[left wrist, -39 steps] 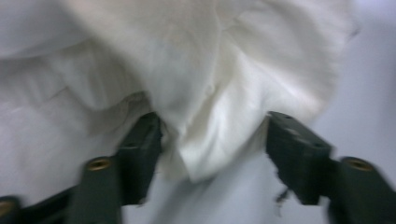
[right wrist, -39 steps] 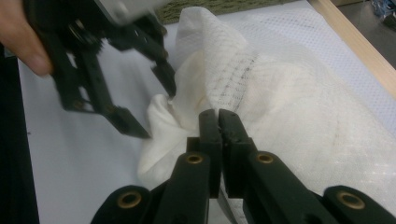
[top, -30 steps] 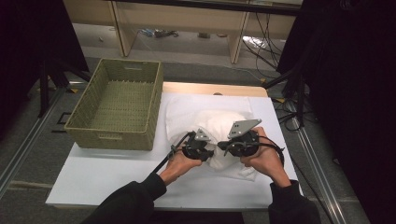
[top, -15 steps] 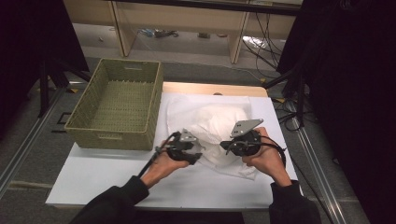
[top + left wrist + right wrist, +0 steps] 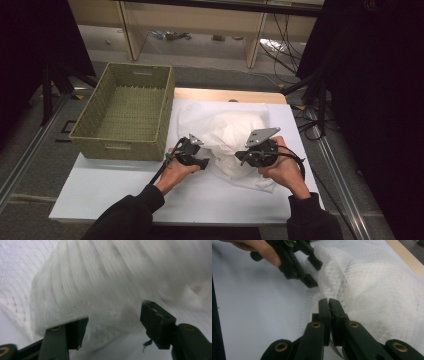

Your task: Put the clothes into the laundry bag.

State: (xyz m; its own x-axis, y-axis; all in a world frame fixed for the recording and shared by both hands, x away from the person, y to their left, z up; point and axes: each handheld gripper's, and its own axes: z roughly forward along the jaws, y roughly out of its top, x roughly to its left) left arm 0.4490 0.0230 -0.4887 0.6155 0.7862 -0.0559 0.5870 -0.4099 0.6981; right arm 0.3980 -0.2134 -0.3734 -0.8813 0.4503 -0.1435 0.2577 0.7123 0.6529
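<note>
White table (image 5: 110, 192), mesh bag (image 5: 225, 127), woven basket (image 5: 127, 112)

A white mesh laundry bag (image 5: 227, 135) lies crumpled on the white counter (image 5: 110, 192), spread from near the far edge toward the right edge, its middle heaped into a soft mound. The fabric is thin, see-through netting with a fine grid weave (image 5: 372, 287), creased into many folds. Its far part lies flat against the counter; its near part bunches and trails toward the near right corner. A gathered fold of it is pinched upright at the near side.
</note>
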